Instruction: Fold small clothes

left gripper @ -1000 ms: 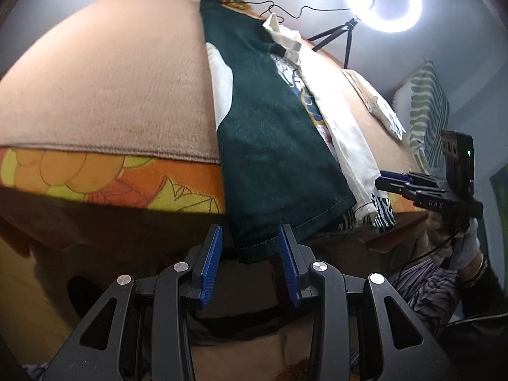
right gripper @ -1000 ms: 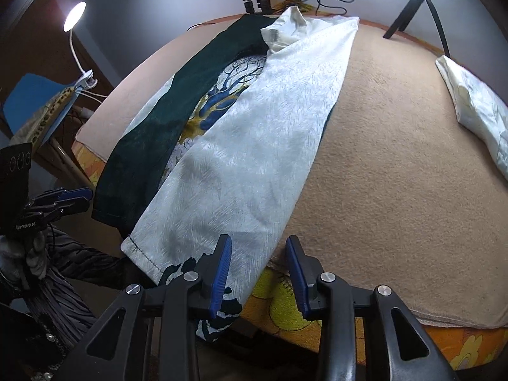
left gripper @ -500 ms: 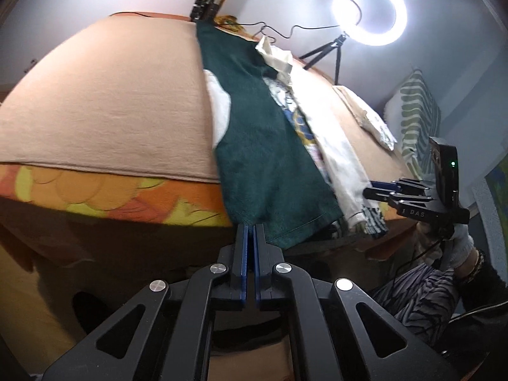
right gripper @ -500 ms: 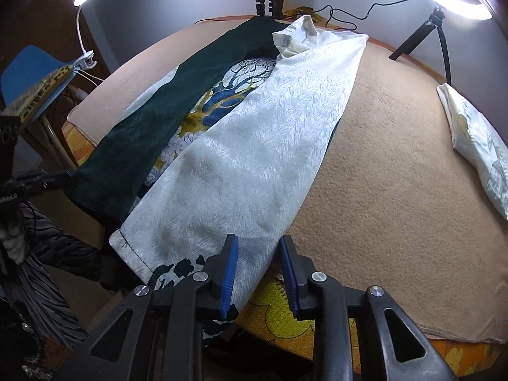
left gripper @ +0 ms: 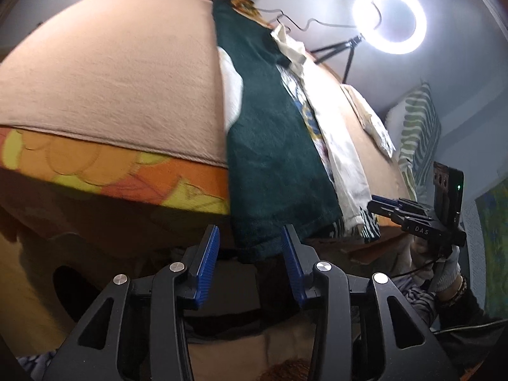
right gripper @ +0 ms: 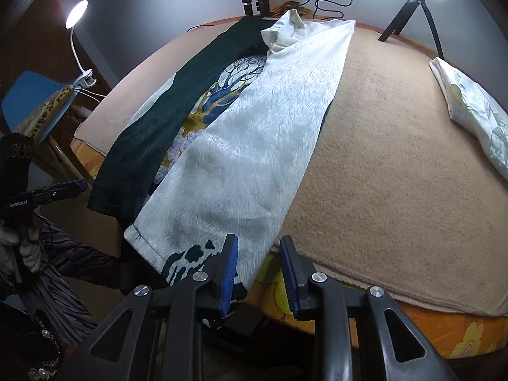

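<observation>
A long garment lies along the bed, its two sides folded inward: a dark green panel on the left and a white textured panel on the right, with a blue and yellow print showing between them. Its hem hangs over the bed's near edge. My left gripper is open, its blue pads either side of the green hem corner without clamping it. My right gripper is open at the white panel's hem corner. Each gripper also shows in the other's view, the right one and the left one.
The bed has a tan blanket over an orange floral sheet. A folded white cloth lies at the right. A ring light on a tripod stands at the far edge. A desk lamp and blue chair stand at the left.
My left gripper shut half a second ago and has opened again, still at the green hem. My right gripper narrowed, then widened a little, staying at the white hem.
</observation>
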`<state>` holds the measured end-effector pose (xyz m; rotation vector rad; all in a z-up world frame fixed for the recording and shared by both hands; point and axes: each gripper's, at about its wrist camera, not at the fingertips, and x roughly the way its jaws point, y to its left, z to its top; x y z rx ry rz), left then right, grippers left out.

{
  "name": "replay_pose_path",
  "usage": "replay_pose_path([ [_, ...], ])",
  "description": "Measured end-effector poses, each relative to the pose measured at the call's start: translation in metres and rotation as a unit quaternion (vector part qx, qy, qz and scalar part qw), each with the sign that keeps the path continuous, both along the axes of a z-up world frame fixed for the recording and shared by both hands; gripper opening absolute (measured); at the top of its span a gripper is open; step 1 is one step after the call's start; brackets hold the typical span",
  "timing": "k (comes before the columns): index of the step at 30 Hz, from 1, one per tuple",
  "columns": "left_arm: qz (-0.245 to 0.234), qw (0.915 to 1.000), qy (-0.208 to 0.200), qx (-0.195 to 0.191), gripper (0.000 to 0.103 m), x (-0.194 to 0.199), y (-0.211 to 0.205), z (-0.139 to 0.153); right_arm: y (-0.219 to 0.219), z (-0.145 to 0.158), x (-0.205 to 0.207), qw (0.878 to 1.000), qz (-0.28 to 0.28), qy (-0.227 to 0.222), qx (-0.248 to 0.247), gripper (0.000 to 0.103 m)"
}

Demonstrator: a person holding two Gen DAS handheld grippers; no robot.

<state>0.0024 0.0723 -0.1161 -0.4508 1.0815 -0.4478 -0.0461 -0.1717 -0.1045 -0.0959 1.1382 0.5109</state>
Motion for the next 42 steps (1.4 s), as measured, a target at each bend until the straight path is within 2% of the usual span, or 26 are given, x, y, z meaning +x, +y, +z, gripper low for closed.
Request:
replay_pose_path([
  [3,-0.004,1.0000,0.005,0.007,0.039,0.004,-0.009,-0.005,0.007,0.000,-0.005,1.000,0.013,-0.006,-0.008,0.030],
  [4,-0.005,1.0000,0.006,0.000,0.035,0.005,-0.010,-0.007,0.009,0.000,-0.006,1.000,0.017,-0.009,-0.014,0.030],
  [5,-0.006,0.9999,0.006,-0.007,0.028,0.005,-0.011,-0.008,0.011,0.000,-0.007,1.000,0.020,-0.011,-0.016,0.030],
  [7,-0.013,0.9997,0.001,-0.021,0.000,0.005,-0.014,-0.009,0.013,0.000,-0.009,0.999,0.024,-0.017,-0.022,0.029],
  [10,-0.014,0.9995,-0.013,-0.023,0.000,0.002,-0.014,-0.001,0.015,0.000,-0.011,0.999,0.026,-0.027,-0.035,0.022],
  [12,-0.004,0.9988,-0.032,-0.036,0.000,-0.002,-0.006,0.014,0.014,0.000,-0.011,0.999,0.024,-0.026,-0.036,0.005],
  [14,-0.001,0.9980,-0.057,-0.029,0.001,-0.007,0.001,0.026,0.010,0.002,-0.010,1.000,0.016,-0.019,-0.019,0.000],
  [17,-0.003,0.9992,-0.039,-0.006,0.001,-0.005,0.005,0.013,0.006,-0.001,-0.008,1.000,0.010,-0.014,-0.016,0.000],
  [20,-0.010,0.9996,-0.017,-0.021,0.000,-0.006,0.005,0.000,0.003,-0.002,-0.007,1.000,0.005,-0.006,-0.005,0.000],
  [22,-0.021,0.9993,-0.015,-0.025,0.000,-0.006,0.002,0.001,-0.005,-0.001,-0.007,0.999,-0.006,0.018,0.028,0.008],
  [24,-0.027,0.9993,-0.023,-0.016,0.002,-0.007,-0.001,0.005,-0.015,-0.002,-0.008,0.998,-0.020,0.033,0.052,0.026],
  [25,-0.027,0.9994,-0.018,-0.013,0.008,-0.006,-0.001,0.006,-0.020,-0.003,-0.009,0.997,-0.025,0.042,0.063,0.027],
  [26,-0.026,0.9995,-0.009,-0.017,0.013,-0.003,0.000,0.005,-0.022,-0.004,-0.010,0.996,-0.028,0.049,0.071,0.027],
  [27,-0.024,0.9995,-0.003,-0.019,0.014,-0.001,0.001,0.004,-0.026,-0.005,-0.012,0.995,-0.032,0.056,0.080,0.027],
  [31,-0.024,0.9989,0.010,-0.038,0.015,0.002,0.002,-0.002,-0.030,-0.007,-0.013,0.994,-0.036,0.057,0.090,0.019],
  [33,-0.030,0.9989,0.004,-0.037,0.013,0.002,-0.001,-0.001,-0.028,-0.009,-0.012,0.993,-0.030,0.064,0.097,0.008],
  [36,-0.031,0.9987,-0.005,-0.040,0.005,0.002,-0.003,0.003,-0.026,-0.010,-0.012,0.992,-0.028,0.065,0.103,0.000],
  [42,-0.023,0.9972,-0.009,-0.071,0.003,0.007,0.001,0.015,-0.042,-0.007,-0.006,0.978,-0.058,0.093,0.179,0.000],
])
